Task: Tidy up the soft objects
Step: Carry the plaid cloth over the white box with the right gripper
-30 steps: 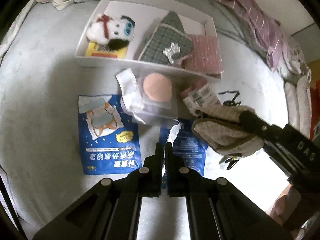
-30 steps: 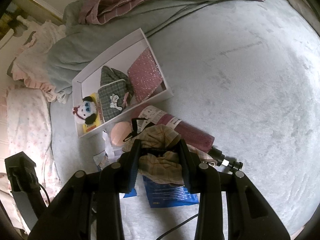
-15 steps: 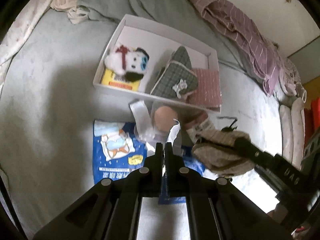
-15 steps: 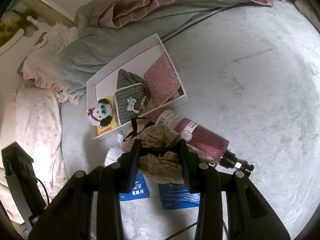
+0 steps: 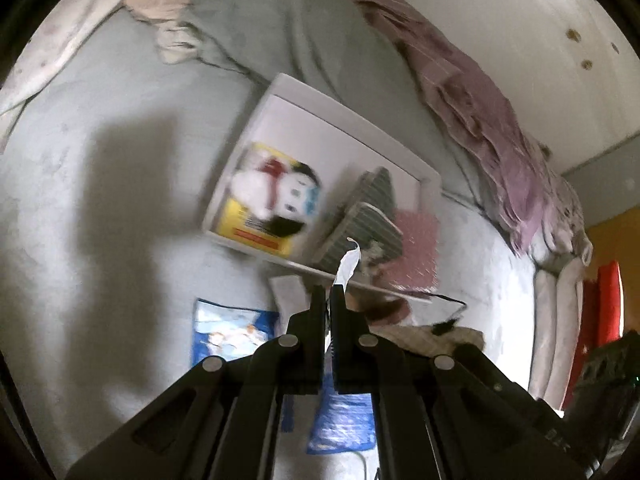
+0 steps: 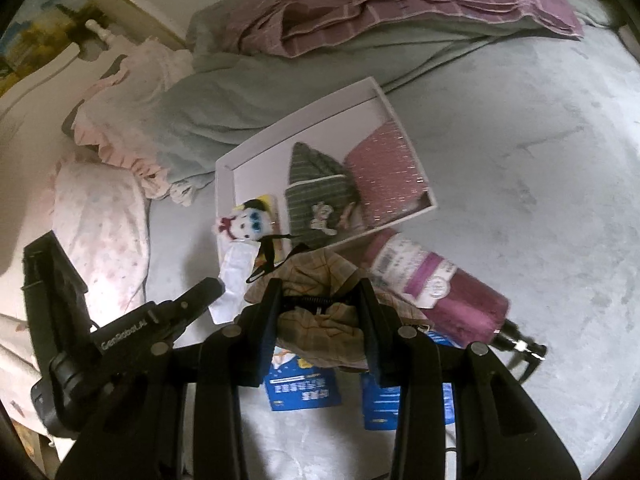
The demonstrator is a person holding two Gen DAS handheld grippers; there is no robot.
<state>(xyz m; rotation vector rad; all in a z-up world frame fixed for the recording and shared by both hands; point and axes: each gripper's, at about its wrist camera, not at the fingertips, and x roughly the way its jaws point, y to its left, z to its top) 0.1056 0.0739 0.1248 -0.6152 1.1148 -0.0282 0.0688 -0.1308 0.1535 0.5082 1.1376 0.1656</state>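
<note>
- Two grippers work over a pale grey-blue bedspread [image 6: 520,128] that covers the whole bed; a folded mauve striped blanket [image 6: 400,4] lies along its far edge, a ruffled pink-flowered pillow [image 6: 100,216] at its head, and a cream wall [image 5: 500,32] rises behind.
- One white tray [image 6: 304,120] sits on the bedspread and holds four things: one white plush dog [image 6: 244,222] on a yellow packet [image 5: 244,224], one green plaid pouch [image 6: 316,196], and one pink sparkly pouch [image 6: 384,172].
- One magenta folding umbrella [image 6: 444,292] lies just beside the tray's near edge.
- Two blue printed packets [image 6: 300,388] lie flat on the bedspread below the grippers.
- Right gripper [image 6: 320,300]: clenched on one tan checked cloth bag [image 6: 324,328], lifted clear above the blue packets, just short of the tray.
- Left gripper [image 5: 328,300]: fingers pressed almost together, pinching the thin edge of one clear plastic wrapper [image 5: 348,268], whose white strip sticks up past the tips in front of the tray.
</note>
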